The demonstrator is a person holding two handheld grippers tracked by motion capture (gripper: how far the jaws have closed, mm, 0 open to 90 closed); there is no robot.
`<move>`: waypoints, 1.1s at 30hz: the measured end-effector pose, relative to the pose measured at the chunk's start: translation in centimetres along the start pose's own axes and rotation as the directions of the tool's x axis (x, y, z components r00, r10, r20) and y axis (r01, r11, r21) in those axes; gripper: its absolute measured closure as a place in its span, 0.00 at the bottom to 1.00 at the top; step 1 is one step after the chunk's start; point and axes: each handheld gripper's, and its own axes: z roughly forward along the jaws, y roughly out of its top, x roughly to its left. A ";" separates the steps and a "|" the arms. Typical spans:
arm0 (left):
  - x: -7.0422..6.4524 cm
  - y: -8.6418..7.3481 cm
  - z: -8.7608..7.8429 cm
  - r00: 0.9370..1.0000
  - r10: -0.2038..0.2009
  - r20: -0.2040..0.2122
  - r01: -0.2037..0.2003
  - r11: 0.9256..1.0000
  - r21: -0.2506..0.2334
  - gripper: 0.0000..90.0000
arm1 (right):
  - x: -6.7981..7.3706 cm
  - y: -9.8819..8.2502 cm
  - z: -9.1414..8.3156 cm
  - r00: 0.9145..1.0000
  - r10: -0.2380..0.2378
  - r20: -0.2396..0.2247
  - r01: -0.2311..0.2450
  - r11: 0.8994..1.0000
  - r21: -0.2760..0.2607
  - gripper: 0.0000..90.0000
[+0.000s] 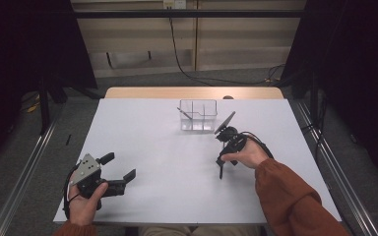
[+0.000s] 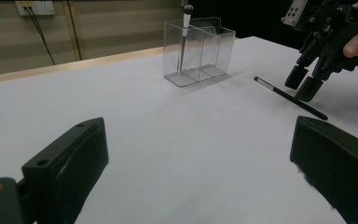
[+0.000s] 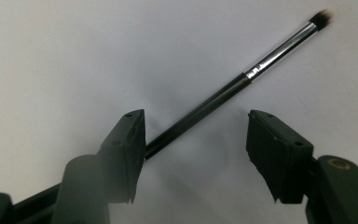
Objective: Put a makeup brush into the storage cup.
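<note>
Straddling the thin black makeup brush (image 3: pixel 205 109) on the white table (image 1: pixel 167 167), right gripper (image 3: pixel 196 140) gapes, ungripped; clear plastic organiser (image 1: pixel 198 115) holds one brush already; left gripper (image 1: pixel 120 167) open, idle.

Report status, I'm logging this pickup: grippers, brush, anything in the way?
Right gripper open, straddling brush on table. Left gripper open, empty. Nothing in the way.

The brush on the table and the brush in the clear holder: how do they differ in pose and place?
The brush on the table lies flat on the white surface, between the right gripper jaws; the brush in the clear holder stands nearly upright in an end compartment of the clear holder, with no gripper near. Both are slim with dark handles.
</note>
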 end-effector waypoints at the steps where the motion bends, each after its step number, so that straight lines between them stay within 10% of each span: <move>1: 0.0 0.0 0.0 1.000 0.001 0.000 -0.001 1.000 0.001 0.05 | 0.1 0.0 0.0 1.000 0.006 -0.003 -0.006 1.000 0.003 0.45; 33: 0.2 0.0 -0.1 1.000 -0.018 0.008 0.018 1.000 0.020 0.05 | 1.0 0.7 0.9 0.996 -0.041 0.078 0.032 0.994 0.109 0.74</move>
